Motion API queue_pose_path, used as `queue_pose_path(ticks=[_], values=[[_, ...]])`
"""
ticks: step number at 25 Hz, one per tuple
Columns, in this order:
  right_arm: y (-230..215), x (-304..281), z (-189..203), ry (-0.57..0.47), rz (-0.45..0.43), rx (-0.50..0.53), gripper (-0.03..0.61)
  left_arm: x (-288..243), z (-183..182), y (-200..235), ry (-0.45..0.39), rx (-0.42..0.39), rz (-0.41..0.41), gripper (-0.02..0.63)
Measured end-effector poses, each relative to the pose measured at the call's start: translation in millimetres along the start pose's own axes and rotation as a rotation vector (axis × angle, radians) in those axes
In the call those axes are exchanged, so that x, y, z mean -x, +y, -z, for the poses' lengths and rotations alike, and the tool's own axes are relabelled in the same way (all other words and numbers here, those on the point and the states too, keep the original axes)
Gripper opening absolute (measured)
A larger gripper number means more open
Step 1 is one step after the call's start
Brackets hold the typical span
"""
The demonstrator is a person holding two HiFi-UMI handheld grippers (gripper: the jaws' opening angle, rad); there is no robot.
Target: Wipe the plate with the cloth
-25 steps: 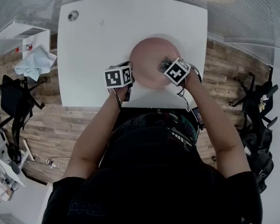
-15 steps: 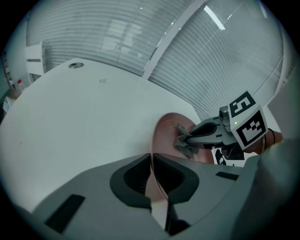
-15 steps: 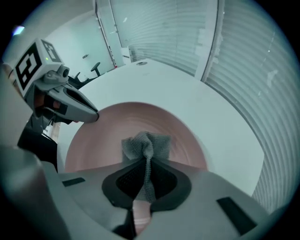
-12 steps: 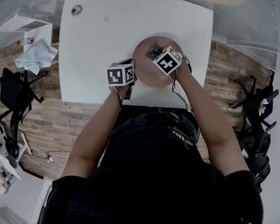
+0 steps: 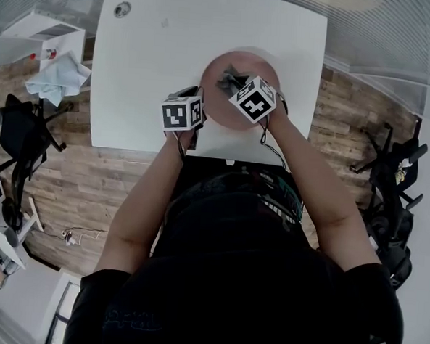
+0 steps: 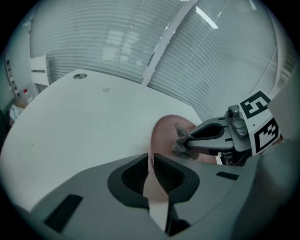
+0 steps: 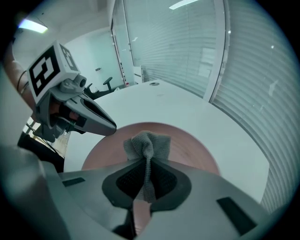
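- Wiping under way, to judge by the grey cloth (image 5: 228, 79) set against the pink plate (image 5: 213, 102), upper centre of the head view, on the white table (image 5: 148, 69).
- Holding the plate's thin rim clenched in the left gripper (image 6: 151, 163), low centre of the left gripper view; steadying, not wiping.
- Gripping a bunched fold of the cloth tight in the right gripper (image 7: 146, 165), with the loose end fanned out ahead of the jaws over the plate's surface.
- Working the upper-left part of the plate as seen in the head view, close to the far rim.
- No dirt, streak or wet patch to be made out on the plate, so no telling which part is already done.
- Probably left to do: sweeping over the right-hand and nearer areas, then lifting the cloth away and letting go of the rim.
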State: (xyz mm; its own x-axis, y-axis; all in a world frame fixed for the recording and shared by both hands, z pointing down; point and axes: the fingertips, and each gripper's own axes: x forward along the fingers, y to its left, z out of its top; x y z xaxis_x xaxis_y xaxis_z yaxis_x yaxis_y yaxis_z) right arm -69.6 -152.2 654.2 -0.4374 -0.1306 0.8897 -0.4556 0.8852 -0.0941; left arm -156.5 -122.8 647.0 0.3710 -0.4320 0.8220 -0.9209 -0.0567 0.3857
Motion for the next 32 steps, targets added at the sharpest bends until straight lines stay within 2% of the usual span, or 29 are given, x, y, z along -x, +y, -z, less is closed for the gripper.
queue_pose_path(ticks=[6, 12, 19, 25, 32], values=[[8.0, 36.3, -6.1, -0.113, 0.002, -0.059, 0.037, 21.4, 0.1, -7.9, -0.070, 0.022, -0.031, 0.038], [16.4, 85.3, -8.7, -0.247, 0.000, -0.146, 0.037, 45.7, -2.1, -46.7, -0.148, 0.009, -0.009, 0.038], [32.5, 155.5, -6.1, -0.387, 0.004, -0.126, 0.037, 87.5, -14.8, -113.4, -0.280, -0.028, 0.062, 0.019], [26.8, 204.1, 7.3, -0.512, -0.021, -0.123, 0.037, 119.3, -20.6, -169.4, -0.396, -0.042, 0.103, 0.017], [38.3, 253.4, 14.6, -0.640, -0.116, -0.102, 0.037, 161.2, -1.7, -204.1, -0.492, -0.052, 0.047, 0.017]])
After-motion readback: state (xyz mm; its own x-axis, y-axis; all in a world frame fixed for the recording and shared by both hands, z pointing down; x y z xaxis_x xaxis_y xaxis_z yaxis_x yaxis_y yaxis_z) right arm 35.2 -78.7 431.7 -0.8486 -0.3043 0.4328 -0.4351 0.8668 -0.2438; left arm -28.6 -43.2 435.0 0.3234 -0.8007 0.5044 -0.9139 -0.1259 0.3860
